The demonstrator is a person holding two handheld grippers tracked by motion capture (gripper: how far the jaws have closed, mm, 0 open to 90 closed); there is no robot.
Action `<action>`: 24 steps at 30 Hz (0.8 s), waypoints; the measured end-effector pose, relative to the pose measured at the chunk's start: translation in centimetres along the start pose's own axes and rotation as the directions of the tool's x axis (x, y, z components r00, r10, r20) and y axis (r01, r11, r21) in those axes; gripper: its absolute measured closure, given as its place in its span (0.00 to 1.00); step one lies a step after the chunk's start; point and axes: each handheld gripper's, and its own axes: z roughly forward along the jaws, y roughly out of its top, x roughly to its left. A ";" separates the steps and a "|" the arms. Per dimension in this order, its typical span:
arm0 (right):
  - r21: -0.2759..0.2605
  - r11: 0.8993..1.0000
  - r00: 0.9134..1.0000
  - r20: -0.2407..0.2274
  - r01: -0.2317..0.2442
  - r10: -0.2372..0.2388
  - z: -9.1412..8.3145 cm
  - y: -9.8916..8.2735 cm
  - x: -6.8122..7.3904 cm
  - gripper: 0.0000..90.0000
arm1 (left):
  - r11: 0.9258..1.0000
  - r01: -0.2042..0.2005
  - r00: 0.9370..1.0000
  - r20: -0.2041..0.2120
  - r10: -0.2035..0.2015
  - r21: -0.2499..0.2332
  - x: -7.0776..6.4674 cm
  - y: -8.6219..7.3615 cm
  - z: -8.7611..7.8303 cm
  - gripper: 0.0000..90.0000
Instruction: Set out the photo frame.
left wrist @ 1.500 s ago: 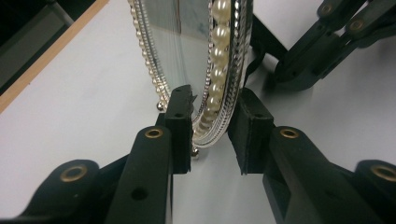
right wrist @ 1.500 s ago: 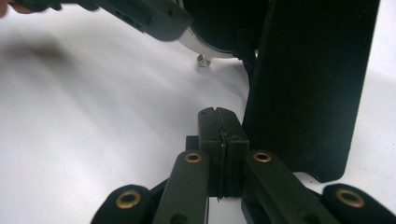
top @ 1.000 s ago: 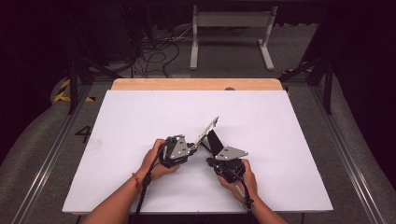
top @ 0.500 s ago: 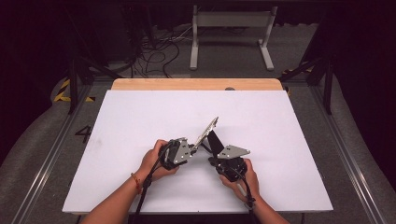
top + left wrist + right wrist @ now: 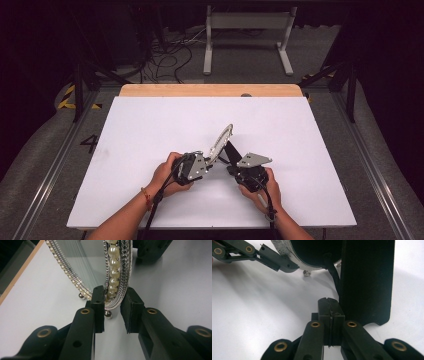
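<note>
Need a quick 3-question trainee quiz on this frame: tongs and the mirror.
1. True or false: the right tongs stand wide open.
2. What lines the rim of the mirror? A. pearls B. red tape C. wooden pegs
3. What sits between the jaws of the left tongs?

Key
1. False. The jaws are shut with nothing between them, beside the black stand.
2. A. A row of pearls runs along the silver rim.
3. The lower rim of the mirror. The pads appear to touch it on both sides, though the jaws have just been opening slightly.
</note>
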 end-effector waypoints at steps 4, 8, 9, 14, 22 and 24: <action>0.002 1.000 1.000 -0.003 0.003 -0.003 0.0 0.0 -0.1 1.00 | 1.000 0.009 1.000 0.014 -0.009 -0.008 0.1 -0.1 0.0 0.81; -0.006 1.000 1.000 -0.007 0.008 -0.008 -0.3 0.1 -0.1 1.00 | 1.000 0.000 0.999 0.037 0.001 -0.026 0.4 -0.2 -0.6 0.81; -0.008 1.000 1.000 -0.009 0.007 -0.007 -0.4 0.2 -0.1 1.00 | 0.999 -0.003 0.999 0.045 0.005 -0.036 0.5 -0.2 -0.8 0.81; -0.013 1.000 1.000 -0.011 0.006 -0.006 -0.7 0.3 -0.2 1.00 | 0.998 0.007 0.998 0.065 -0.003 -0.066 0.8 -0.4 -1.4 0.80; -0.003 1.000 1.000 -0.012 0.005 -0.005 -0.6 0.3 -0.1 0.99 | 0.995 0.056 0.996 0.080 -0.049 -0.086 0.6 -0.2 -1.1 0.68; 0.005 1.000 1.000 -0.017 0.008 -0.008 -0.5 0.2 -0.1 0.99 | 0.995 0.062 0.995 0.078 -0.056 -0.082 0.5 -0.2 -0.8 0.70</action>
